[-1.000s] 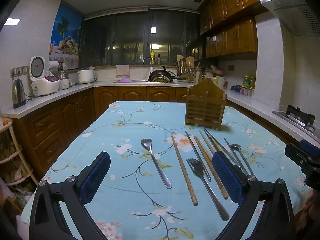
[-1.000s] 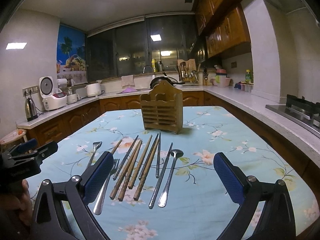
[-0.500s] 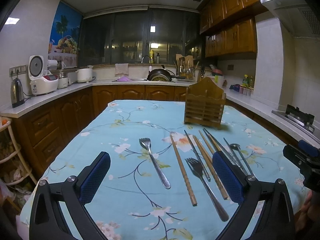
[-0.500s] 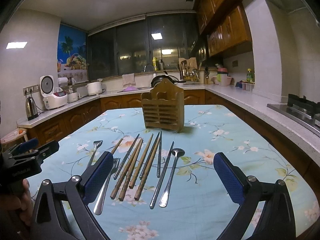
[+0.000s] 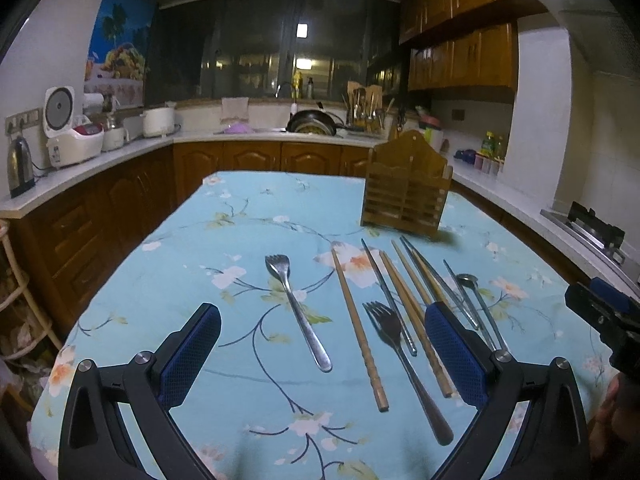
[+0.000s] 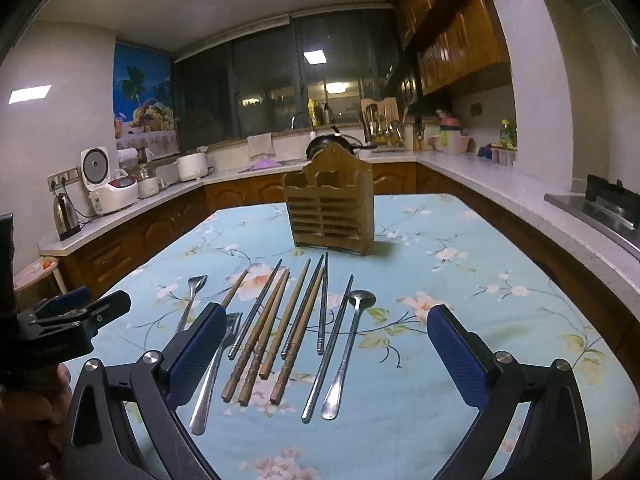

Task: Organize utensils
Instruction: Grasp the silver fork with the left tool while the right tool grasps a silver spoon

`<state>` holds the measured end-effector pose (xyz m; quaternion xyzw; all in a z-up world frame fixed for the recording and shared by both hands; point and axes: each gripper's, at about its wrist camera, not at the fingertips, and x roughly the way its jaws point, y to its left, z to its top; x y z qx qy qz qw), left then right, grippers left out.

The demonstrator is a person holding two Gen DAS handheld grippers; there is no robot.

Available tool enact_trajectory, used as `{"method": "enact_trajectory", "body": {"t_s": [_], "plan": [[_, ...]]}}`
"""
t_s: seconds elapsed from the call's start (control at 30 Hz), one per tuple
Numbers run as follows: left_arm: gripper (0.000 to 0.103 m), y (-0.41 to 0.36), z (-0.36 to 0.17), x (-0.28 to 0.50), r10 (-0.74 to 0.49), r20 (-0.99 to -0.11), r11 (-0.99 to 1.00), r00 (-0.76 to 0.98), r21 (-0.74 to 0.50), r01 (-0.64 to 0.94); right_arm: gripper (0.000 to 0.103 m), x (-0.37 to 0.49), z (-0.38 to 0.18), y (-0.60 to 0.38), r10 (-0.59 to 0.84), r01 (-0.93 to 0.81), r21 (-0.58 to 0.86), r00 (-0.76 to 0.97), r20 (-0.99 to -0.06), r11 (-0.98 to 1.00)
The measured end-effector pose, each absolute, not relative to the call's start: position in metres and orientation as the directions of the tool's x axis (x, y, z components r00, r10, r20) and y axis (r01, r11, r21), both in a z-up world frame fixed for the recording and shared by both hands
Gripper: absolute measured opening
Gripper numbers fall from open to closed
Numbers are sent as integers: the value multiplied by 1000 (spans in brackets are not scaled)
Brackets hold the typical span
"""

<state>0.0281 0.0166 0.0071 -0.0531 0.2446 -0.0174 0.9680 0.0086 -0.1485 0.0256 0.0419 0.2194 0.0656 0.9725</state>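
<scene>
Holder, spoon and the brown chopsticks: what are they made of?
Holder: looks like wood, brown with slatted front and a matt finish. Spoon: likely stainless steel, silvery and reflective. Brown chopsticks: probably wood or bamboo, tan with ridged ends; the look leaves it open.

Black angular frames with silver screws, blue cross-hatched pads (image 5: 192,354) on each wide-spread claw (image 6: 326,360).

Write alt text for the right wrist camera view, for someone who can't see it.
The open right gripper hovers over chopsticks, a spoon and forks lying on a floral tablecloth, with a wooden holder standing behind them.
</scene>
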Motion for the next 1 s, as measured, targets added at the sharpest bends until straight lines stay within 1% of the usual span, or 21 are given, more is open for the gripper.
{"method": "enact_trajectory", "body": {"t_s": [0.23, 0.33, 0.4, 0.43, 0.53, 0.6, 0.67, 0.7, 0.77, 0.8, 0.83, 0.93, 1.0], "plan": [[101, 24, 12, 58, -108, -550, 989, 828, -143, 35, 100, 34, 23, -163, 173, -90, 189, 855, -489, 978], [98, 23, 14, 70, -142, -586, 985, 798, -162, 57, 98, 48, 19, -170, 177, -71, 215, 830, -529, 974], [96, 23, 16, 77, -166, -605, 982, 779, -173, 75, 92, 56, 17, -174, 183, -62, 230, 813, -553, 971], [94, 22, 16, 79, -171, -610, 981, 773, -174, 81, 91, 60, 15, -175, 187, -58, 239, 803, -566, 969], [89, 22, 17, 89, -191, -634, 980, 749, -169, 107, 82, 72, 12, -177, 200, -54, 252, 776, -599, 966], [84, 20, 15, 95, -219, -659, 975, 720, -178, 134, 76, 81, 8, -177, 212, -57, 260, 756, -619, 964], [77, 19, 13, 101, -249, -685, 968, 684, -200, 152, 71, 91, 4, -177, 226, -61, 269, 733, -642, 961], [75, 18, 11, 106, -257, -694, 966, 672, -207, 155, 68, 96, 2, -176, 232, -63, 272, 720, -654, 960], [69, 20, 8, 114, -273, -717, 962, 642, -226, 156, 64, 107, -2, -178, 239, -62, 277, 701, -672, 959], [67, 21, 7, 118, -279, -726, 960, 629, -234, 156, 60, 111, -4, -178, 240, -60, 278, 693, -680, 959], [64, 22, 6, 121, -285, -732, 958, 618, -240, 157, 58, 116, -7, -179, 241, -56, 279, 681, -692, 959], [61, 22, 5, 132, -284, -752, 959, 595, -232, 164, 52, 130, -13, -181, 247, -46, 287, 652, -717, 957], [56, 23, 6, 137, -286, -762, 958, 581, -225, 177, 48, 136, -17, -183, 249, -42, 290, 639, -728, 956]]}}
